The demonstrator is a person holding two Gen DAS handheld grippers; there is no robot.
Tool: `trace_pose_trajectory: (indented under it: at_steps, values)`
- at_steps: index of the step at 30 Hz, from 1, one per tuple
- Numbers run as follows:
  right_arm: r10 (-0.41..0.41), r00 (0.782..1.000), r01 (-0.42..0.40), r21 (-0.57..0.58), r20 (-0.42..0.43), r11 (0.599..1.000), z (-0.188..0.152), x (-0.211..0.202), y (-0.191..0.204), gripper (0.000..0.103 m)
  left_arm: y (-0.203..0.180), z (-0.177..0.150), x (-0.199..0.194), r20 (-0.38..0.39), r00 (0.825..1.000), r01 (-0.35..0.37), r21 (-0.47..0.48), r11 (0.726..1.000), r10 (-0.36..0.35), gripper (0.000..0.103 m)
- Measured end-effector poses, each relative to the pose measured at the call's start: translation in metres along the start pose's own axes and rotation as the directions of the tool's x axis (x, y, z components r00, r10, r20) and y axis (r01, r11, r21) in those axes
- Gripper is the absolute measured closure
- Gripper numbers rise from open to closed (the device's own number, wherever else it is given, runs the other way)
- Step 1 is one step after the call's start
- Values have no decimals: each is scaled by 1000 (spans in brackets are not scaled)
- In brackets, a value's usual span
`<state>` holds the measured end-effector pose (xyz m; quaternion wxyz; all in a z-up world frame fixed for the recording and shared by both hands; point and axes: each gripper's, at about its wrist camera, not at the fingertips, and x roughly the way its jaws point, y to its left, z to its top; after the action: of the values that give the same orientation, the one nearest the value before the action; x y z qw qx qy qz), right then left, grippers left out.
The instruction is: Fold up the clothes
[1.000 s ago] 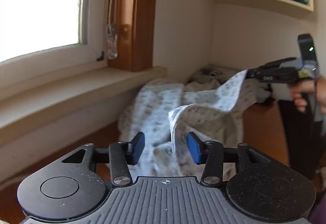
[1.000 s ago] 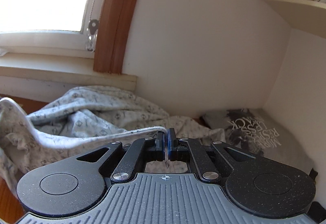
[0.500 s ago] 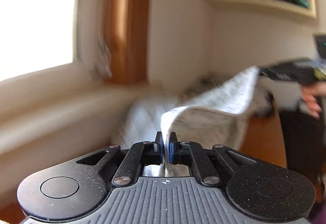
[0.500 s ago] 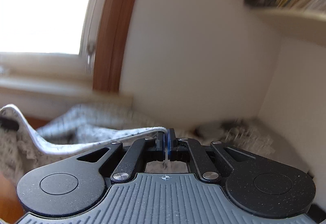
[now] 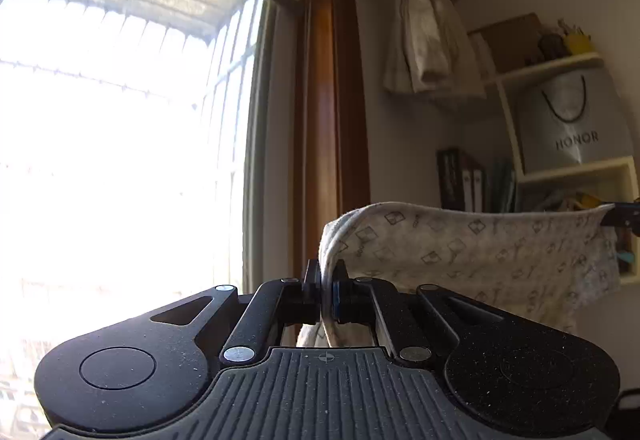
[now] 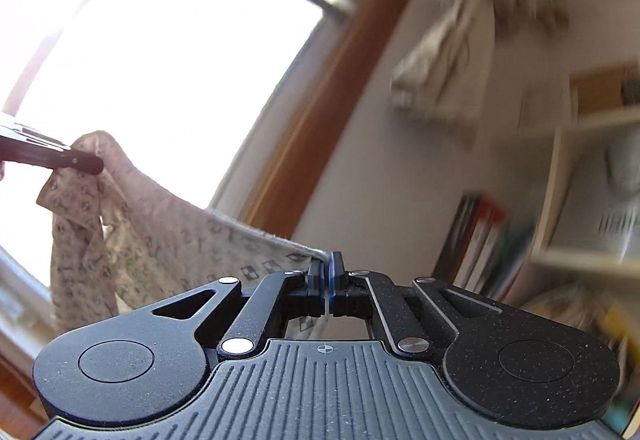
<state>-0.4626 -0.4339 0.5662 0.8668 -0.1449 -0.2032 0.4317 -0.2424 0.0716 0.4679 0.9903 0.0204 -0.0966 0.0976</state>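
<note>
The patterned garment (image 5: 472,252) is up in the air, strung between the two grippers in front of the window (image 5: 120,120). Its top edge runs as a shallow sagging line from one clamp to the other, and the rest of the cloth hangs down below that line, bunched into loose folds near the left end.

The left gripper (image 5: 327,286) is pinched tight on one corner, the fabric curling up and over its pads. The right gripper (image 6: 329,286) is clamped on the opposite corner, a thin hem squeezed between its blue-edged pads. From the right wrist view, the left gripper's dark tip sits at the far left, biting the cloth where it peaks; from the left wrist view, the right gripper's tip just shows at the right edge.

Open air above and ahead of the cloth, with bright window light behind it. The wooden window frame (image 5: 328,100) stands upright beyond the middle of the span. Higher on the wall, a knotted pale curtain (image 5: 420,20) hangs well clear of the garment. To the right, wall shelves (image 5: 560,64) carry books (image 5: 464,180) and a grey paper bag (image 5: 572,120) printed HONOR; the garment's right end hangs in front of the lower shelf. The right wrist view is smeared with blur on that side.
</note>
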Motion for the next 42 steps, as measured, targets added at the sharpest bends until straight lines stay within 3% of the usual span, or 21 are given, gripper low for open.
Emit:
trace_pose_trajectory:
  at_steps: [4,7,10,12,15,19,23,26,30,34,38,40,42]
  values:
    - [-24,997,28,-50,80,998,62,-3,-10,101,4,64,-2,75,996,-58,44,997,55,98]
    - [-39,992,45,-50,116,998,87,6,-25,101,-5,104,9,131,986,-114,96,989,101,99]
    - [-36,991,41,-36,130,999,83,20,-42,101,-16,123,34,141,981,-152,144,978,131,99]
    - [-25,993,29,-35,113,999,64,41,-45,101,-25,113,63,103,985,-156,183,971,139,99]
    - [9,999,-8,-32,54,999,15,84,-42,101,-38,65,119,19,990,-139,222,965,138,99]
    - [33,996,-35,-15,-83,999,-81,143,-44,101,-54,-39,211,-153,980,-88,254,963,130,99]
    - [47,969,-42,27,-241,999,-200,192,-56,101,-102,-153,284,-311,949,39,293,955,57,99]
    - [58,929,-44,46,-365,998,-295,222,-58,101,-147,-234,315,-418,908,140,313,939,4,99]
    - [99,886,-80,60,-452,995,-397,231,-51,101,-198,-306,298,-455,879,313,328,891,-142,99]
    - [106,856,-44,134,-506,990,-464,237,-69,101,-233,-349,284,-491,843,410,323,853,-219,99]
    - [94,829,0,168,-552,986,-512,247,-77,100,-249,-377,286,-522,821,430,301,851,-230,99]
    - [82,814,19,168,-575,986,-532,252,-76,100,-256,-389,288,-557,798,450,297,843,-230,99]
    - [72,782,44,171,-619,984,-554,259,-75,100,-257,-404,293,-586,780,452,284,845,-220,99]
